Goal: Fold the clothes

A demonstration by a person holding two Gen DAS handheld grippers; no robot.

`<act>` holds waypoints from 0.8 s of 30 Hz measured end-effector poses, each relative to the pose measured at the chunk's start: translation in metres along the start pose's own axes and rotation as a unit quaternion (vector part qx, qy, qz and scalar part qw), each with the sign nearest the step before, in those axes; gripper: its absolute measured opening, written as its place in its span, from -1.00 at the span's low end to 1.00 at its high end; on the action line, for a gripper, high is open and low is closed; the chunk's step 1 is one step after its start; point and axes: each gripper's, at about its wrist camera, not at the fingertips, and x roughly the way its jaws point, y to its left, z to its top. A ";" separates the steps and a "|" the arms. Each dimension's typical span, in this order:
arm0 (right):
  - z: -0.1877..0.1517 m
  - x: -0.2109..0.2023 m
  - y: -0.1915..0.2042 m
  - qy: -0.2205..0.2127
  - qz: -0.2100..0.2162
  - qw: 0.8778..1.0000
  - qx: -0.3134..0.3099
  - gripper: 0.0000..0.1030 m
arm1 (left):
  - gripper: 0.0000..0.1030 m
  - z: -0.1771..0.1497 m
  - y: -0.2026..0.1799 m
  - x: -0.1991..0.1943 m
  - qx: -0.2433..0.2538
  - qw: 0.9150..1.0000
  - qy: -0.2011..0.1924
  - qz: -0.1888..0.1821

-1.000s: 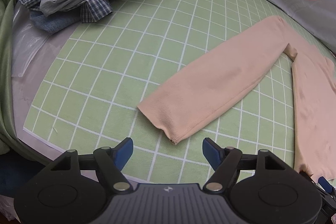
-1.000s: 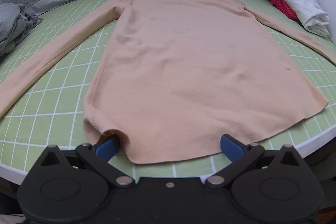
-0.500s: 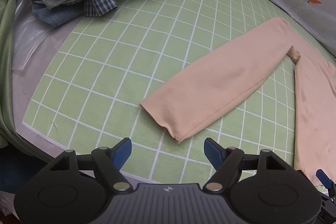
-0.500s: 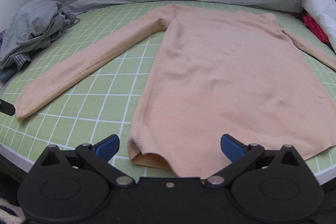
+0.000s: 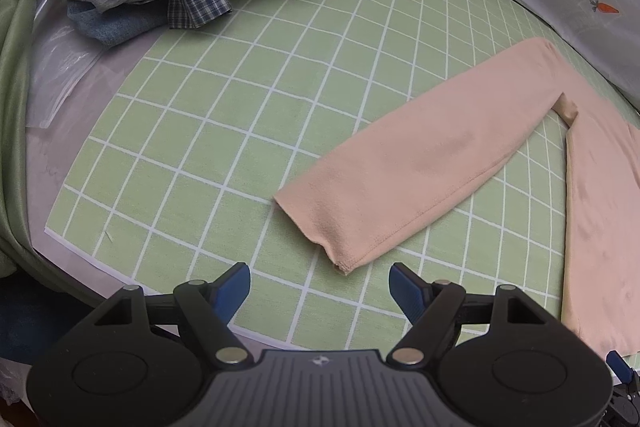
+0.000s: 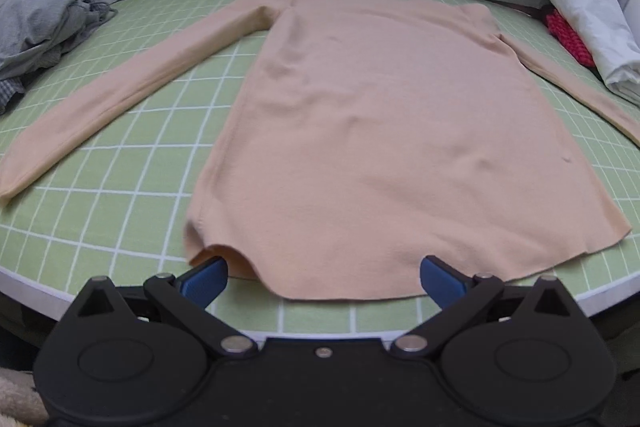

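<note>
— Lying flat on the green grid mat (image 6: 120,195): peach long-sleeve top (image 6: 392,131), sleeves out.
— Grippers?
— Left gripper (image 5: 320,285) wide, near sleeve cuff (image 5: 340,247). Right gripper (image 6: 324,277) wide at hem, holding nothing.

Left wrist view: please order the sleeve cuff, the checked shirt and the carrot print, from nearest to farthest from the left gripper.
From the left gripper:
1. Sleeve cuff, just ahead between the open fingers.
2. Checked shirt, far left, in the clothes pile.
3. Carrot print, far right, on the grey sheet.
</note>
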 end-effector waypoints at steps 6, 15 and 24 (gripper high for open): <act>0.007 0.008 0.005 -0.018 0.011 1.000 -0.002 1.00 | 0.50 -0.001 -0.008 0.001 0.013 1.000 0.003 0.001; 0.012 -0.001 0.031 -0.042 0.053 0.996 -0.059 1.00 | 0.50 -0.002 -0.007 0.001 0.012 1.000 0.004 0.006; 0.010 -0.018 0.025 -0.049 0.090 0.993 -0.052 1.00 | 0.50 0.000 -0.002 0.006 -0.006 1.000 0.010 0.006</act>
